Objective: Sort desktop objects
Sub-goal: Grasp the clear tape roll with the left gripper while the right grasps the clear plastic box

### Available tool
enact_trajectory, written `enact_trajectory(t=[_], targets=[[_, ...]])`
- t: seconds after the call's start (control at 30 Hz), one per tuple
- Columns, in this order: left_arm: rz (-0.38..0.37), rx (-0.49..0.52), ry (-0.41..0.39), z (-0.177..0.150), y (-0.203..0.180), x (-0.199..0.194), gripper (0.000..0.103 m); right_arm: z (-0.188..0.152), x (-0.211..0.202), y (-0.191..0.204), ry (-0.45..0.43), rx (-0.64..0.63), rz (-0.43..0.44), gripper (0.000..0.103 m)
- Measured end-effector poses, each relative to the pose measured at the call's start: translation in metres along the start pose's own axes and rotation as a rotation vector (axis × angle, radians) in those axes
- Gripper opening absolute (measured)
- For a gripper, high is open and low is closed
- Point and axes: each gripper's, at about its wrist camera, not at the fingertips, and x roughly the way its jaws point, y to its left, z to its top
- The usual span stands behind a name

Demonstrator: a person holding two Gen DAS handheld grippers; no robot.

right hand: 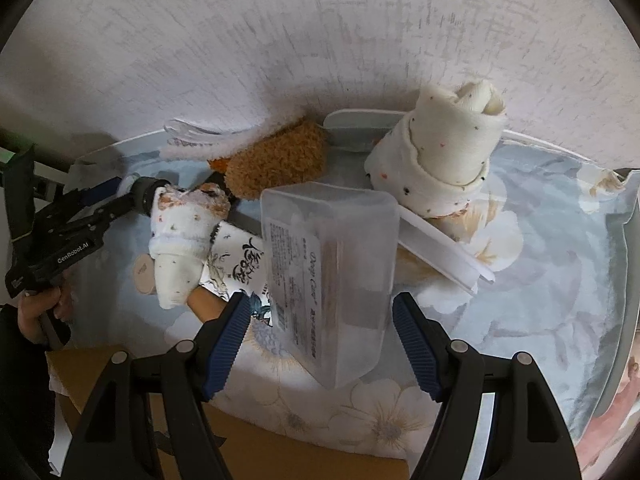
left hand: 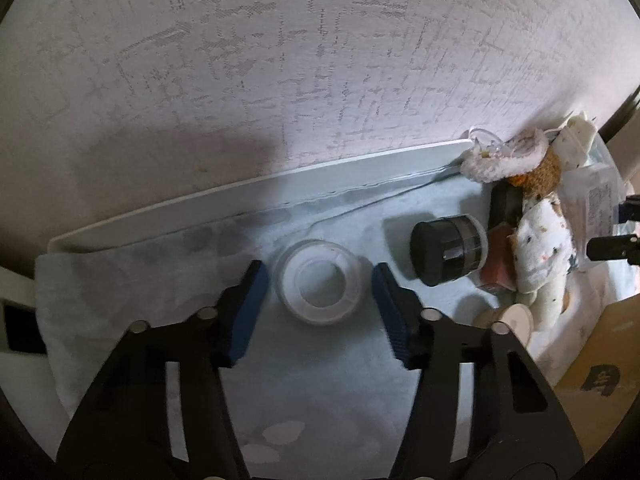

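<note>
Left wrist: left gripper (left hand: 318, 276) wide open, straddling tape roll (left hand: 318, 282) lying flat, hole up, not gripped. Right gripper (right hand: 320, 332) wide open around clear box (right hand: 330, 284), long axis running away from camera. Pile of socks (right hand: 182, 240) unsorted; task looks barely begun.

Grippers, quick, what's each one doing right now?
Left gripper: open, fingers either side of the tape roll.
Right gripper: open around the clear plastic box.
</note>
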Motion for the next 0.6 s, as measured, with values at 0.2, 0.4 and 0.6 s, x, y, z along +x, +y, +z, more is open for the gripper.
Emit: enact_trajectory(t=[0.2, 0.4, 0.6], targets=[[-0.004, 0.002, 0.002, -0.003, -0.004, -0.004, 0.040, -0.005, -0.002, 0.000, 0.000, 0.033, -0.006, 0.050], [-0.020, -0.013, -0.011, -0.003, -0.009, -0.021, 0.040, -0.014, -0.016, 0.000, -0.031, 0.051, -0.006, 0.038], [-0.026, -0.017, -0.017, -0.007, -0.019, -0.040, 0.040, -0.025, -0.026, 0.000, -0.061, 0.055, 0.017, 0.031]])
